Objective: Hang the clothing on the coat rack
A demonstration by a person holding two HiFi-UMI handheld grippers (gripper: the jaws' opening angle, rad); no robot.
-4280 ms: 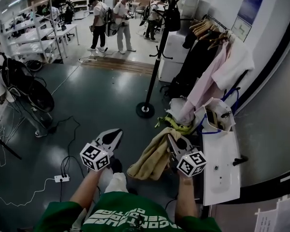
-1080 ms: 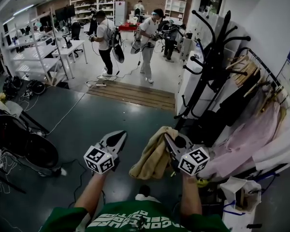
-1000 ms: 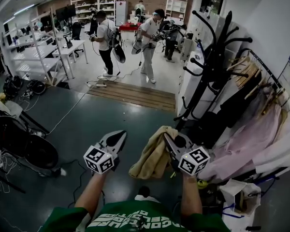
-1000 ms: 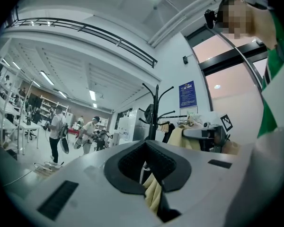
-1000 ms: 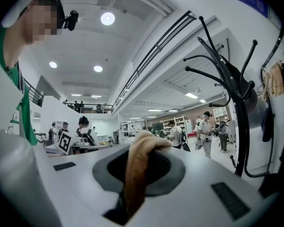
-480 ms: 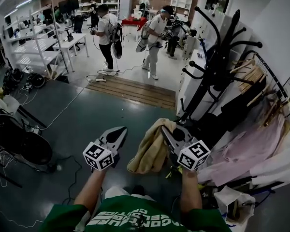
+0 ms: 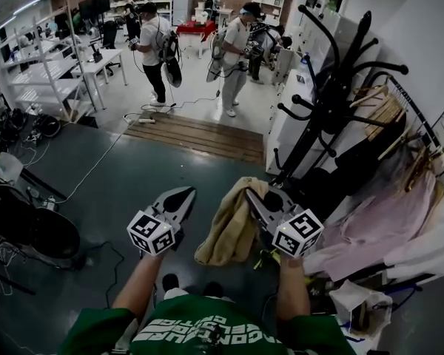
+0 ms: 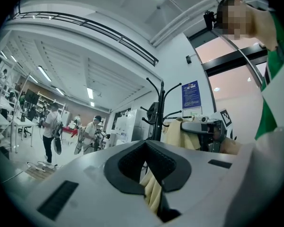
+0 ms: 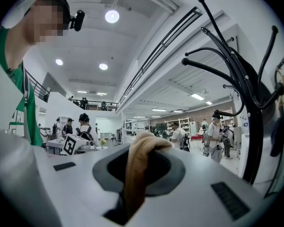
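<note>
A tan garment (image 7: 230, 230) hangs bunched from my right gripper (image 7: 252, 195), which is shut on its top fold. In the right gripper view the cloth (image 9: 134, 174) drapes over the meeting jaws (image 9: 143, 143). The black coat rack (image 7: 331, 100) stands ahead and to the right, its curved hooks bare; they also fill the right side of the right gripper view (image 9: 250, 98). My left gripper (image 7: 182, 194) is level with the right one, left of the garment and apart from it. Its jaws (image 8: 145, 145) are shut with nothing between them.
A clothes rail (image 7: 394, 117) with wooden hangers and pink and dark garments (image 7: 388, 213) runs along the right wall. A white cabinet (image 7: 287, 120) stands behind the coat rack. Several people (image 7: 234, 50) stand beyond a wooden ramp (image 7: 198, 136). A black chair (image 7: 29, 231) and cables lie at the left.
The view has risen from the floor to the rack's hooks, and the rack has come closer. Both grippers have lifted slightly. The right one keeps its hold on the garment.
</note>
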